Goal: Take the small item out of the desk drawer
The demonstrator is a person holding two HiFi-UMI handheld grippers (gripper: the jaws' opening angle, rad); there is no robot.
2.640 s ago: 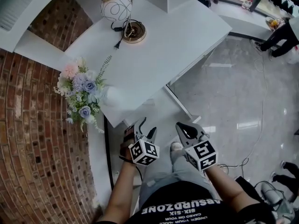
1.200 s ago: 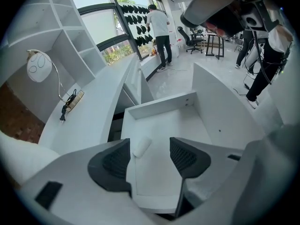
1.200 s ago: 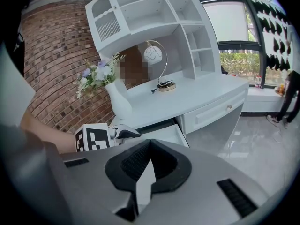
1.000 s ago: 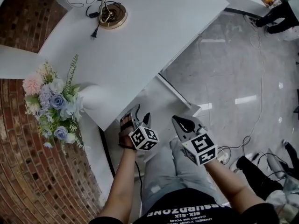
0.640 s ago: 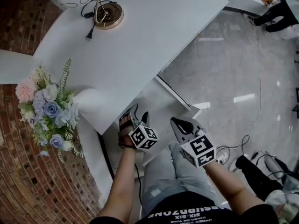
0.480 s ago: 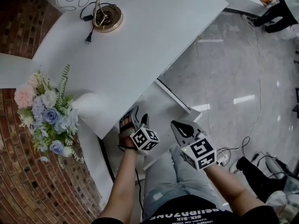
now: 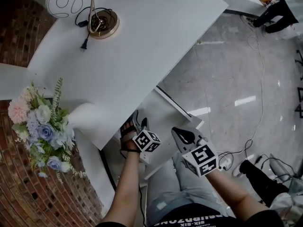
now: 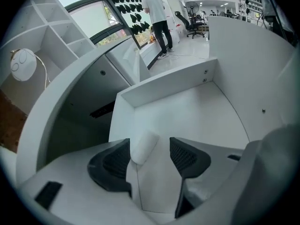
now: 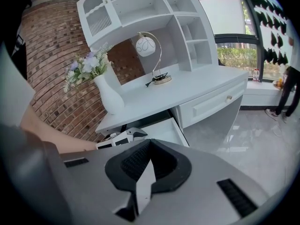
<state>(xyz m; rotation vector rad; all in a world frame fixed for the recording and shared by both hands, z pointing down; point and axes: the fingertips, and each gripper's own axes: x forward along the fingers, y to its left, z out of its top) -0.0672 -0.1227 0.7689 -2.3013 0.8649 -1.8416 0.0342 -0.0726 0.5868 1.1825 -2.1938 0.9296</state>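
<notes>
Landmark is the open white desk drawer (image 7: 166, 109), pulled out from under the front edge of the white desktop (image 7: 151, 51).

- Far left of drawer: red brick wall (image 7: 26, 193), then a pastel flower bouquet (image 7: 40, 129) in a white ceramic vase (image 7: 84, 117) standing near the desktop's left edge.
- Up-left of drawer: round gold lamp base (image 7: 103, 23) with a black cord and plug, well back from the front edge.
- Left gripper (image 7: 138, 125) sits at the drawer's near left part, under the desktop overhang. In the left gripper view its 2 jaws stand wide apart and grip nothing (image 8: 149, 144).
- Small white cylindrical item (image 8: 143, 147) lies on the drawer floor between those jaws, close against the left-hand jaw and apart from the other. I cannot tell whether it touches.
- Bare drawer floor runs from the item to the drawer's back wall (image 8: 164, 86). A side wall stands just left of the item, with more open floor to its right.
- Right gripper (image 7: 182, 135) is held just right of the drawer's near corner, outside it. Its jaw tips meet and it holds nothing (image 9: 147, 144).
- Right of drawer: glossy grey tiled floor (image 7: 236, 79) with loose cables (image 7: 255, 141).
- Far upper right: a person in dark clothes (image 7: 279, 11), well apart from the drawer.
</notes>
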